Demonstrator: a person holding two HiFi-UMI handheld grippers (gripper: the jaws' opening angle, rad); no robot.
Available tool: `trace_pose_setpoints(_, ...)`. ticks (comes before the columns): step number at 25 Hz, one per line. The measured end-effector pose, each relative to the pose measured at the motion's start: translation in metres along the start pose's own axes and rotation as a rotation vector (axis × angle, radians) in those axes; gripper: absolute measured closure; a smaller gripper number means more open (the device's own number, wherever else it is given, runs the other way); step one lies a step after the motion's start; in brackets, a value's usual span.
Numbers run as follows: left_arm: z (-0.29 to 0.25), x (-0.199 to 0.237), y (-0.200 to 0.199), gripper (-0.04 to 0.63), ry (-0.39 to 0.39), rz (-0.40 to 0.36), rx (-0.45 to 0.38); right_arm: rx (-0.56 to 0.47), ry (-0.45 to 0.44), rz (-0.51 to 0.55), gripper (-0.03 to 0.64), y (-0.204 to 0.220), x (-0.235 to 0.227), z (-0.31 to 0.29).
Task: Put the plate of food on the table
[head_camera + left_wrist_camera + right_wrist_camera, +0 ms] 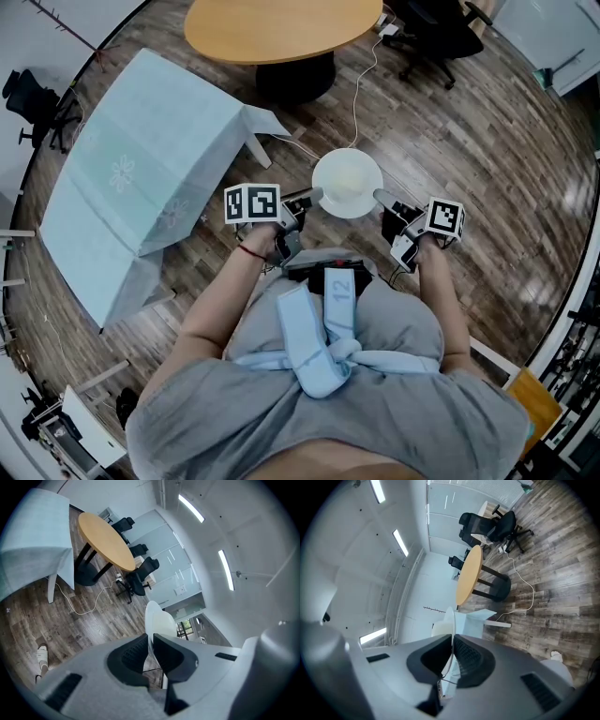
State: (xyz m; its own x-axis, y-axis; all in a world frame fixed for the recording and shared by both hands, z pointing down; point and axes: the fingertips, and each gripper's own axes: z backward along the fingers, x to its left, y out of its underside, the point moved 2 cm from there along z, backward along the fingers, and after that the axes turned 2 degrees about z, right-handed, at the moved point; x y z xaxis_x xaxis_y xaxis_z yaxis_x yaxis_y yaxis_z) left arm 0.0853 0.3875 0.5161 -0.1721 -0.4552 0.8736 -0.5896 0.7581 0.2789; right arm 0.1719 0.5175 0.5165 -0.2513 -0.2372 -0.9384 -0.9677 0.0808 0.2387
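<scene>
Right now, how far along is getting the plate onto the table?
Done: the plate is picked up, with the left gripper and right gripper each shut on opposite rims of the white plate. In hand: it is held over the wooden floor. Left: carry it to a table, probably the cloth-covered table, and set it down.

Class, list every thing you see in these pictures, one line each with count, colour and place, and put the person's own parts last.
plate: one, white, held in the air between both grippers; contents unclear.
clothed table: one, pale blue cloth, at left.
round table: one, tan top, dark base, ahead.
office chairs: several, black, by the round table and far left.
cable: one, white, on the floor.
floor: brown wood planks, all around.
left gripper: one, grey, shut on the plate's left rim.
right gripper: one, grey, shut on its right rim.
</scene>
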Motion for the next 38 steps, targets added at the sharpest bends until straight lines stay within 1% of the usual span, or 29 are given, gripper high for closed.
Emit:
trace_pose_setpoints(7, 0.012, -0.001, -0.002, 0.55, -0.019, 0.0, -0.069, 0.064, -0.025, 0.02, 0.577, -0.002, 0.006, -0.011)
trace_pose_setpoints(18, 0.055, 0.017, -0.013, 0.55, -0.064, 0.064, -0.219, 0.214, -0.076, 0.066, 0.577, 0.002, 0.025, -0.064)
trace_pose_setpoints(26, 0.095, 0.035, -0.018, 0.549, -0.094, 0.115, -0.334, 0.335, -0.097, 0.11, 0.577, 0.016, 0.043, -0.108)
trace_pose_setpoints(30, 0.117, 0.049, -0.03, 0.549, -0.105, 0.134, -0.379, 0.38, -0.11, 0.124, 0.577, 0.022, 0.054, -0.14)
trace_pose_setpoints(35, 0.139, 0.064, -0.051, 0.55, -0.111, 0.149, -0.417, 0.412, -0.13, 0.141, 0.577, 0.022, 0.068, -0.178)
trace_pose_setpoints(38, 0.159, 0.078, -0.076, 0.549, -0.11, 0.162, -0.429, 0.426, -0.122, 0.142, 0.577, 0.021, 0.079, -0.213)
